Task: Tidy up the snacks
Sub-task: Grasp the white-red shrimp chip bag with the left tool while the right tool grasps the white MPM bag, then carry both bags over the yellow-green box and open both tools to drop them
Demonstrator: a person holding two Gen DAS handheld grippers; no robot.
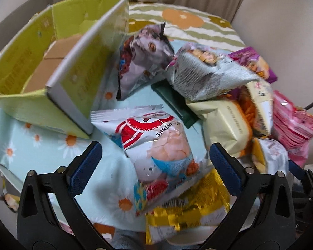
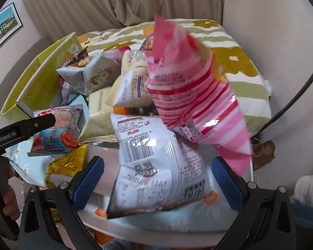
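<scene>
The left gripper (image 1: 154, 164) is hovering with its jaws spread wide over the shrimp chip bag (image 1: 154, 143), gripping nothing. That bag is lying on the floral tablecloth (image 1: 31, 145), just beside the near corner of the green box (image 1: 20, 66), whose inside is showing bare cardboard. The right gripper (image 2: 156, 179) is also gaping apart, straddling a white bag (image 2: 156, 162) at the table's near edge, with the pink striped bag (image 2: 189, 95) leaning above.

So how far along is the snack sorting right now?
Barely begun. The green cardboard box shows no snacks inside. Neither the left gripper nor the right gripper holds anything; both are open. The shrimp chips bag, pink striped bag and the other packets are still piled on the table.
</scene>
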